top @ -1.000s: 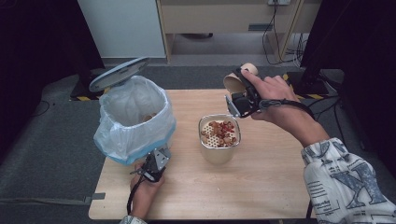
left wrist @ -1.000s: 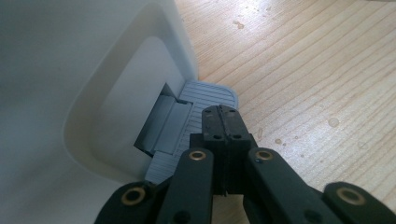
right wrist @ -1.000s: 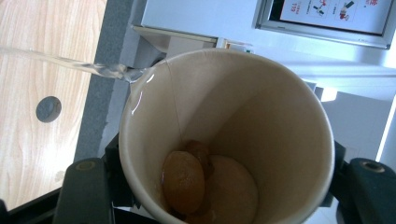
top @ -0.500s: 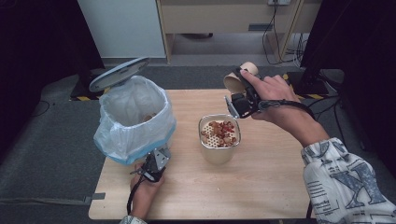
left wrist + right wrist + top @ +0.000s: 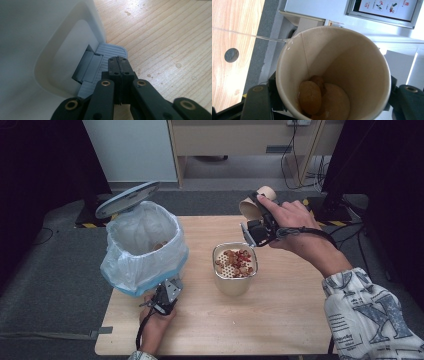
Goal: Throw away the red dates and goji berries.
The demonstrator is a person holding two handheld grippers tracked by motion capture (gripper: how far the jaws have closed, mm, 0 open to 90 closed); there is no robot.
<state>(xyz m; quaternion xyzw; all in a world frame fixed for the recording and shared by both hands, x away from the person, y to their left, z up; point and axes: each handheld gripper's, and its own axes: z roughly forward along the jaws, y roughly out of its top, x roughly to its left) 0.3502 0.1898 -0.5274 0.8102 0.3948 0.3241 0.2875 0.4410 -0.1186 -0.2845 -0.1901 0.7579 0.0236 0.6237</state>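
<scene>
**Pedal pressed, cup tipped: scraps on their way to the bin**

The left gripper [image 5: 167,296] sits at the near left of the light wooden table [image 5: 280,320], its fingers [image 5: 119,65] closed tight together with nothing between them, their tips resting on the ribbed grey foot pedal [image 5: 110,51] at the base of the white pedal bin lined with a clear plastic bag [image 5: 142,247]. That press is likely what keeps the round grey lid [image 5: 127,199] tilted up at the far side, leaving the mouth free.

The right gripper [image 5: 257,222], at the far right, clamps the brown paper cup [image 5: 256,202] by its sides, tilted so its mouth faces toward the bin. Inside lie a few yellowish food lumps [image 5: 312,97]. Between them stands a square metal strainer container [image 5: 235,270] holding red and tan scraps, perhaps there to catch liquid before solids are binned.
</scene>
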